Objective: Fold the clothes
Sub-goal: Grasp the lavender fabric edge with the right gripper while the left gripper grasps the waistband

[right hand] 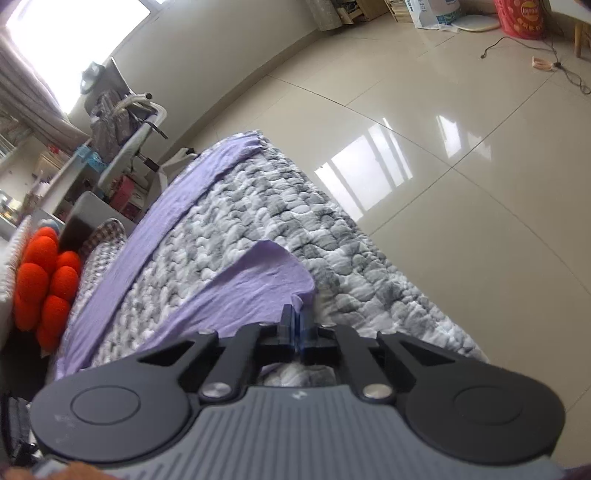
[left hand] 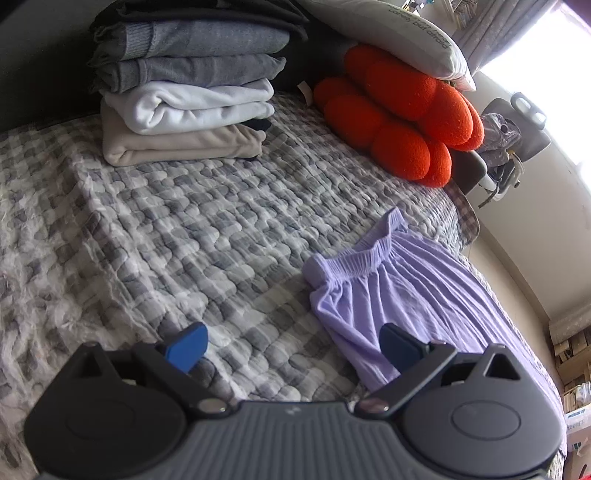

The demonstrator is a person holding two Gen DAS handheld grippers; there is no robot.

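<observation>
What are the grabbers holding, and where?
The right hand-held gripper pinches the purple garment at a lifted edge. The left hand-held gripper is open, holding nothing.

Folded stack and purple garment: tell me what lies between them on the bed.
Only bare checked quilt lies between the folded stack and the purple garment, as the left wrist view shows. The orange cushion sits off to the side.

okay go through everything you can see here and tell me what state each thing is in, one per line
Left gripper: open, holding nothing, above the quilt.
Right gripper: shut on a corner of the purple garment.
Purple garment: unfolded, spread on the bed, one corner lifted.
Stack of clothes: folded, piled at the far side of the bed.
Orange cushion: lying under a white pillow.
Quilt: spread over the bed.
</observation>
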